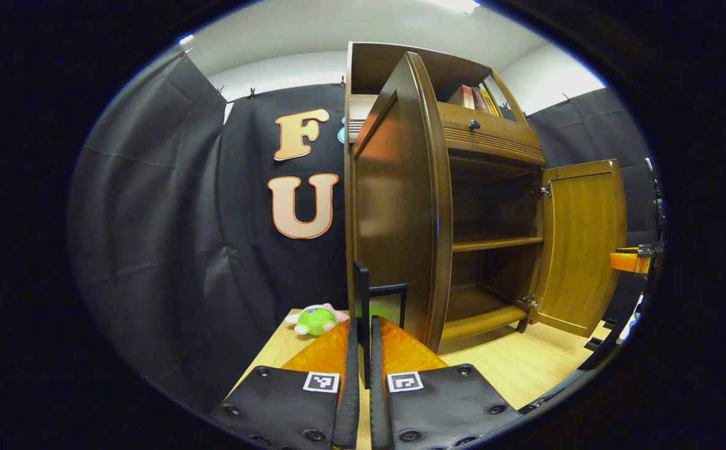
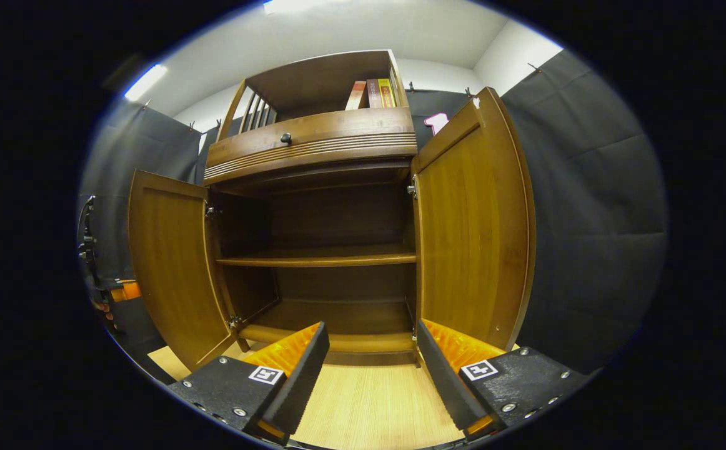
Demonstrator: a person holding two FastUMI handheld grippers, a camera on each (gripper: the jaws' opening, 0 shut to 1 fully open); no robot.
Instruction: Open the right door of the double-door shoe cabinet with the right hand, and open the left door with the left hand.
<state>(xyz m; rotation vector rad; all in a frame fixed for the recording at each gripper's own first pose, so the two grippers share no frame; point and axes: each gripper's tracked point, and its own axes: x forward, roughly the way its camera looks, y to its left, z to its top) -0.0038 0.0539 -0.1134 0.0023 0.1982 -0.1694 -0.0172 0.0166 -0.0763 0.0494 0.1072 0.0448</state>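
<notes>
The left gripper [image 1: 365, 375] has its fingers drawn together on the thin black handle [image 1: 361, 294] at the edge of the left door [image 1: 400, 206], which stands swung open edge-on just ahead. The right gripper [image 2: 372, 365] is spread wide and holds nothing, aimed into the shoe cabinet [image 2: 319, 250] between both opened doors, the right door [image 2: 472, 231] close beside it. The left gripper view adds a green plush toy [image 1: 316, 319] on the wooden table [image 1: 513, 365] left of the cabinet; the right gripper view adds books [image 2: 375, 92] on the top shelf.
</notes>
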